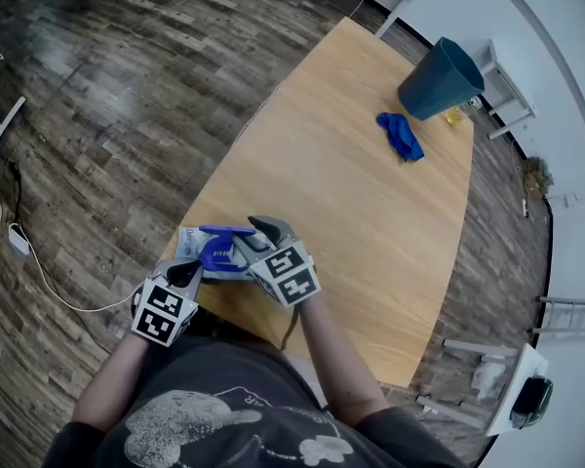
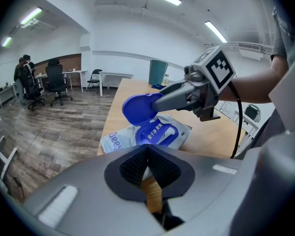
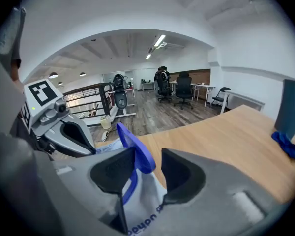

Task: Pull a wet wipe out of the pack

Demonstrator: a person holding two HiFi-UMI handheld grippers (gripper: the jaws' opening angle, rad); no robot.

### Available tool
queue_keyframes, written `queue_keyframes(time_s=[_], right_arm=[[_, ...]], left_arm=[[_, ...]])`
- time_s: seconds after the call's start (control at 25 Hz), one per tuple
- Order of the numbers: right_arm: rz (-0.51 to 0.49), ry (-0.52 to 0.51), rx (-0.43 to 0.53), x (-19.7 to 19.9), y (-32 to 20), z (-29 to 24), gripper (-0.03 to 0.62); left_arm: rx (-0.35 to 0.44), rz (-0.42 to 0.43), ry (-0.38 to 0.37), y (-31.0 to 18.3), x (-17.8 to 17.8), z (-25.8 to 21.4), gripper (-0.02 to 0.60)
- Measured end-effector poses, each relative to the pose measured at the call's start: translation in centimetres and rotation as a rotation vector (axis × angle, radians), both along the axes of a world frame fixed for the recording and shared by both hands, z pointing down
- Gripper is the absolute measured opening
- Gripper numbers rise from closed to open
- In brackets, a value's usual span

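Observation:
A white wet wipe pack (image 1: 193,245) with blue print lies at the near left edge of the wooden table (image 1: 370,222). Its round blue lid (image 1: 224,232) is flipped up. My left gripper (image 1: 187,273) is shut on the pack's near edge; in the left gripper view a white sliver of the pack (image 2: 174,132) shows between the closed pads (image 2: 137,163). My right gripper (image 3: 147,152) has the raised lid (image 3: 135,144) between its jaws. The lid leans against one pad, and a gap stays on the other side. The pack's opening is hidden under the lid.
A dark teal bin (image 1: 439,78) lies tipped at the table's far end, with a blue cloth (image 1: 401,135) beside it. Wood floor surrounds the table, and a white cable (image 1: 49,281) runs along it at left. People sit at desks (image 2: 27,77) in the background.

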State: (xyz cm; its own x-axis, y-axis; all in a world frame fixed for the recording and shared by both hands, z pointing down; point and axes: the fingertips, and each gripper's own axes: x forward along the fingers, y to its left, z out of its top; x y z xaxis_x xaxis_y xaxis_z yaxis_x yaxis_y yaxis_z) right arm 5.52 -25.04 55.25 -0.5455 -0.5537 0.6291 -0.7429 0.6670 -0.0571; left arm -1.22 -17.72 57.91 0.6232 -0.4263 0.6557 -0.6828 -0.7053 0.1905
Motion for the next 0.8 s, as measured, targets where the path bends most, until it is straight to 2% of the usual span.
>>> queue_keyframes(time_s=[0.24,0.32,0.52,0.6,0.68,0.8], right_arm=[[0.089,0.040,-0.007,1.5,-2.1,2.2,0.163],[0.095,0.040,-0.019,1.5,-2.3,2.8,0.163],[0.106,0.007,-0.001,1.6,-2.6,3.0,0.163],[0.129,-0.036,0.021,2.1,-2.3,2.1,0.163],[0.173,-0.082,0.047,3.0,-1.7,0.9,0.163],[0.208,-0.109,0.063,4.4,-0.2,-0.3,0.161]], left_arm=[[0.046,0.046,0.037,-0.1,1.7,-1.7,0.020],[0.056,0.081,0.029,0.2,2.3,-1.6,0.130],[0.087,0.127,-0.010,0.3,3.9,-1.3,0.209],[0.095,0.135,-0.025,0.4,4.6,-1.1,0.244],[0.114,0.121,-0.046,0.1,5.1,-0.9,0.270],[0.152,0.081,-0.095,-0.8,5.6,-0.3,0.270]])
